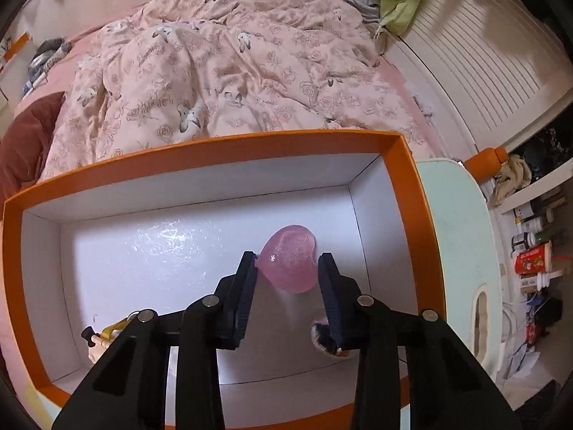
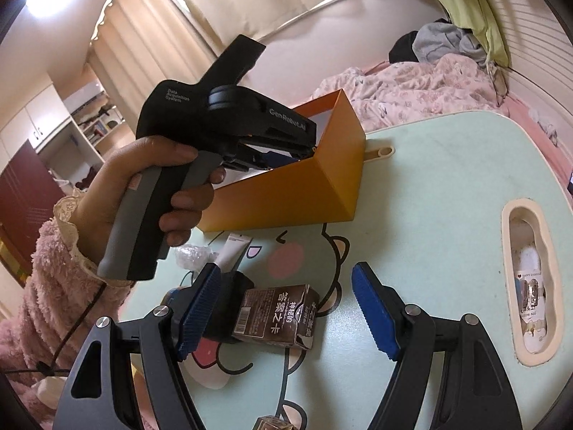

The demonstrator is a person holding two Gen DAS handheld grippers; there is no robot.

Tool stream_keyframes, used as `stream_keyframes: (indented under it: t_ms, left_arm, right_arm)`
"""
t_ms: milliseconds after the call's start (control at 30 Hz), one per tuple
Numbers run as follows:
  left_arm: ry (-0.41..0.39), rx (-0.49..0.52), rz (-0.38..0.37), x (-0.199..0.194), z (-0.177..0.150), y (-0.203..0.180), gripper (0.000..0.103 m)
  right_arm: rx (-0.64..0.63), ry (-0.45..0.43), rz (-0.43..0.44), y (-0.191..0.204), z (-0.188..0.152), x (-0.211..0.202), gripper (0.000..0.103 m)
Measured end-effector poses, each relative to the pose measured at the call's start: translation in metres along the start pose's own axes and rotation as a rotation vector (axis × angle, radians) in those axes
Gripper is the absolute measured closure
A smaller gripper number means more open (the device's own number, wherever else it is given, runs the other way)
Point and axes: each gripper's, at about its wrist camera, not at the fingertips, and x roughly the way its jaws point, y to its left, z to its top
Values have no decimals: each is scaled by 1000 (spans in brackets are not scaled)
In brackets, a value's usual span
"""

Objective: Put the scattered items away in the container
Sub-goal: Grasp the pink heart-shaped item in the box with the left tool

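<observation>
My left gripper (image 1: 288, 261) points down into the orange box (image 1: 215, 143) with white walls. A translucent pink heart (image 1: 290, 254) sits between its fingertips, and both pads touch its sides. In the right wrist view a hand holds that left gripper (image 2: 229, 122) with its fingers sunk inside the orange box (image 2: 286, 193). My right gripper (image 2: 284, 272) hangs open over the mint-green table (image 2: 429, 197). A brown carton (image 2: 275, 317) lies flat on the table between its fingers, untouched. A black object (image 2: 232, 286) sits just behind the carton, by the left pad.
Inside the box lie a yellow and cream item (image 1: 104, 337) and a small round item (image 1: 320, 335), half hidden by a finger. A white tube (image 2: 234, 251) and crumpled clear plastic (image 2: 191, 256) lie near the box. The table has a handle slot (image 2: 530, 286). A bed with a pink quilt (image 1: 215, 71) lies beyond.
</observation>
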Motion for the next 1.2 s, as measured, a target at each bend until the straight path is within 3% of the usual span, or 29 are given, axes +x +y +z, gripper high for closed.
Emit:
stream_keyframes:
  t_ms: [67, 133, 300, 467, 633, 700, 733, 800, 900, 1133, 1200]
  left_arm:
    - [-16, 48, 46, 1, -3, -8, 67]
    - [-38, 91, 89, 1, -7, -14, 78]
    - [-32, 53, 20, -5, -5, 1, 79]
    - [-90, 7, -52, -38, -6, 24, 82]
    - [-140, -20, -69, -69, -5, 40, 82]
    - [-109, -31, -75, -63, -2, 42, 77]
    - [-77, -49, -96, -56, -2, 42, 66]
    - [28, -90, -171, -36, -1, 40, 55]
    - [114, -125, -265, -15, -4, 32, 54]
    - [-5, -130, -58, -21, 7, 36, 54]
    - [-1, -141, -49, -18, 12, 41, 54]
  right_arm:
    - [0, 2, -1, 0, 0, 0, 28]
    - [0, 2, -1, 1, 0, 0, 28]
    - [-1, 3, -4, 1, 0, 0, 28]
    - [1, 5, -2, 0, 0, 0, 28]
    - [3, 7, -2, 1, 0, 0, 28]
    - [5, 8, -3, 1, 0, 0, 28]
    - [5, 8, -5, 0, 0, 0, 28]
    - [7, 8, -7, 0, 0, 0, 28]
    - [7, 7, -8, 0, 0, 0, 28]
    - [11, 5, 6, 0, 0, -1, 28]
    - [13, 6, 8, 0, 0, -1, 28]
